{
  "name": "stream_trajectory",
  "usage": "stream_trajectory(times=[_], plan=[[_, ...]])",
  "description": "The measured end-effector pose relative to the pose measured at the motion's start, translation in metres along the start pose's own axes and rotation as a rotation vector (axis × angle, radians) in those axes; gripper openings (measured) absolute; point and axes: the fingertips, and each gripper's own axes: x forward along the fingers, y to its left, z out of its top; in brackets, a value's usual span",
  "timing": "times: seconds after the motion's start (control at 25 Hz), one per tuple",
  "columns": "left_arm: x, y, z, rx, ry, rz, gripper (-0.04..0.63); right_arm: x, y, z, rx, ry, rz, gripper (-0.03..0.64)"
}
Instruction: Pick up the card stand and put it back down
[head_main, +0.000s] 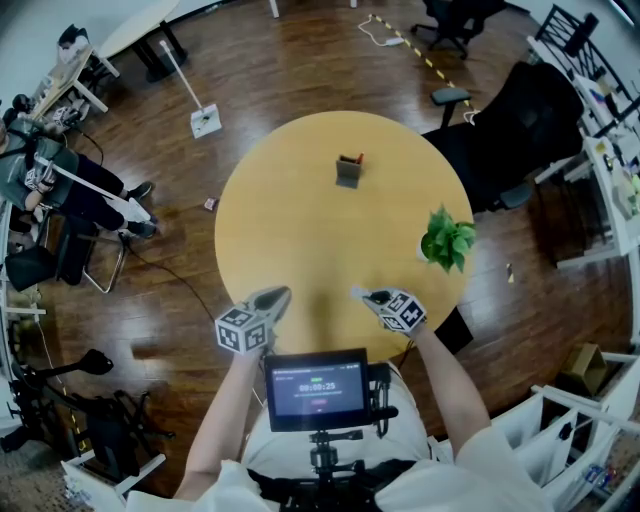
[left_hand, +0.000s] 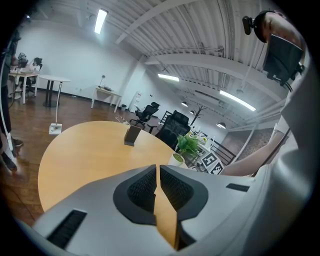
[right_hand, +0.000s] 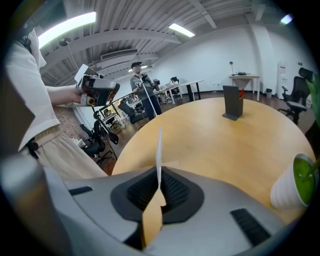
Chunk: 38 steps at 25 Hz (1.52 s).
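The card stand (head_main: 348, 170), a small dark upright holder with a red bit at its top, stands on the far part of the round wooden table (head_main: 290, 230). It also shows far off in the left gripper view (left_hand: 132, 135) and the right gripper view (right_hand: 232, 108). Both grippers hover over the table's near edge, well short of the stand. My left gripper (head_main: 278, 296) (left_hand: 158, 170) is shut with nothing in it. My right gripper (head_main: 360, 293) (right_hand: 159, 172) is shut on a thin white card (right_hand: 159, 150), seen edge-on and sticking up from between the pads.
A small green plant in a white pot (head_main: 447, 240) (left_hand: 188, 145) (right_hand: 290, 187) stands at the table's right edge. A black office chair (head_main: 530, 120) sits behind the table on the right. A person sits at the far left (head_main: 60, 180). A screen (head_main: 316, 388) is mounted at my chest.
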Motion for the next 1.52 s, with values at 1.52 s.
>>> stream_trajectory(times=[1.52], plan=[[0.017, -0.026, -0.018, 0.011, 0.043, -0.029, 0.021, 0.033, -0.025, -0.026, -0.005, 0.032, -0.042, 0.028]])
